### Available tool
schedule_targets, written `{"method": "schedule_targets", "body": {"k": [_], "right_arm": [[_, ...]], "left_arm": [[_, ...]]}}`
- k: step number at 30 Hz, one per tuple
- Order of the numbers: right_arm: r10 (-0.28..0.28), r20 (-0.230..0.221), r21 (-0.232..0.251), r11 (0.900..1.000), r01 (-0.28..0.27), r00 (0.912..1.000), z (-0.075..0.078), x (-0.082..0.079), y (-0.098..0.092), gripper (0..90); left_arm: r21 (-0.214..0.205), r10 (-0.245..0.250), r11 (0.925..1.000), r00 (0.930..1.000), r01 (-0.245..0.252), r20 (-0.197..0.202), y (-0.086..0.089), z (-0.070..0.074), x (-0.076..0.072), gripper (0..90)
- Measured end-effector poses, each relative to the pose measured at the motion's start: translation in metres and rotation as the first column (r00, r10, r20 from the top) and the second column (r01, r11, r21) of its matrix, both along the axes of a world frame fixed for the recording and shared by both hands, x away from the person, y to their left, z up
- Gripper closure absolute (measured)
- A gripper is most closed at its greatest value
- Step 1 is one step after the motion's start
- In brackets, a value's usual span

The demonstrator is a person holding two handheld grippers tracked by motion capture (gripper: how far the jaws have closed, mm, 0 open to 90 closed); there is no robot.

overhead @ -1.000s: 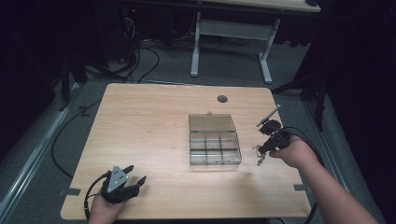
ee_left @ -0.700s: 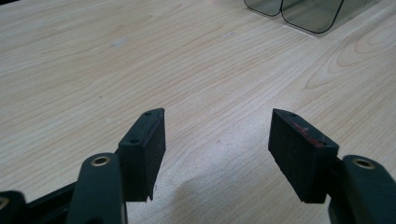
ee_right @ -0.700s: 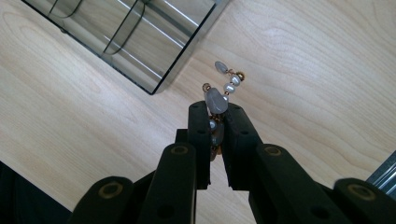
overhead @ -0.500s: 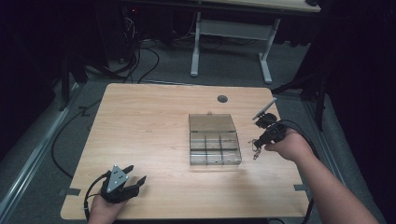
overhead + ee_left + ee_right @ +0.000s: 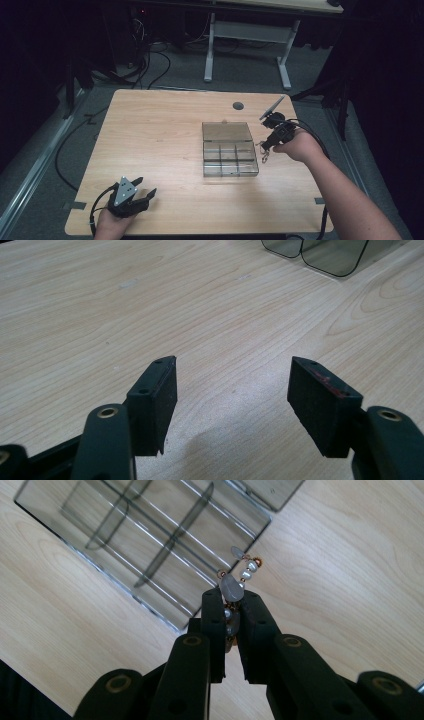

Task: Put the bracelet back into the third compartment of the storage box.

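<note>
Left black two-jaw gripper (image 5: 141,192): wearing a grey three-cornered plate (image 5: 125,189) on top, dotted with small fasteners, and trailing a black looping cable (image 5: 98,202). Its blocky black pads (image 5: 155,402) are showing small screw holes, one pad bearing reddish scuffing along its edge; brass-coloured rivets (image 5: 107,413) are sitting in the linkage arms. Right black two-jaw gripper (image 5: 233,611): carrying matching brass-ringed pivots (image 5: 192,640) and trailing a black cable (image 5: 312,137). Both forearms are showing bare, no sleeves.

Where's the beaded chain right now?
Pinched in the right gripper, the beaded chain dangles above the table's right side, just beside the clear divided box.
</note>
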State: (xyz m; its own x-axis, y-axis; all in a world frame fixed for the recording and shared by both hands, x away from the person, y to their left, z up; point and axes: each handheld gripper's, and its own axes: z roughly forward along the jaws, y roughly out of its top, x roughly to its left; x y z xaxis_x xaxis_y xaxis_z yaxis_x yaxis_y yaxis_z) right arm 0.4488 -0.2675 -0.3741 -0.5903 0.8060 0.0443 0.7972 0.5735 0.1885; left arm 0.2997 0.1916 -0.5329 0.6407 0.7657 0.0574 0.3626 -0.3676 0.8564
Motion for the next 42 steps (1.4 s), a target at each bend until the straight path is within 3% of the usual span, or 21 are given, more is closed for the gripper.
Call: {"method": "schedule_targets", "body": {"k": [14,21,26,42], "right_arm": [[0.034,-0.002,0.008,0.9994,-0.034,0.9994,-0.003,0.021,0.026,83.1],[0.067,-0.001,0.008,0.9977,-0.067,0.9978,-0.011,0.03,0.04,83.1],[0.063,-0.026,0.004,0.998,-0.063,0.9977,-0.021,0.039,0.047,83.1],[0.064,-0.067,-0.008,0.9979,-0.065,0.9957,-0.051,0.048,0.043,83.0]], "left_arm": [[-0.004,0.003,1.0,1.0,-0.003,0.005,0.0,0.0,0.0,37.1],[-0.005,0.001,1.0,1.0,-0.001,0.008,0.0,0.0,0.0,37.1],[-0.008,0.003,1.0,1.0,-0.003,0.005,0.001,0.0,0.0,37.0],[-0.006,-0.004,1.0,1.0,0.004,0.005,0.001,0.0,-0.001,37.0]]}}
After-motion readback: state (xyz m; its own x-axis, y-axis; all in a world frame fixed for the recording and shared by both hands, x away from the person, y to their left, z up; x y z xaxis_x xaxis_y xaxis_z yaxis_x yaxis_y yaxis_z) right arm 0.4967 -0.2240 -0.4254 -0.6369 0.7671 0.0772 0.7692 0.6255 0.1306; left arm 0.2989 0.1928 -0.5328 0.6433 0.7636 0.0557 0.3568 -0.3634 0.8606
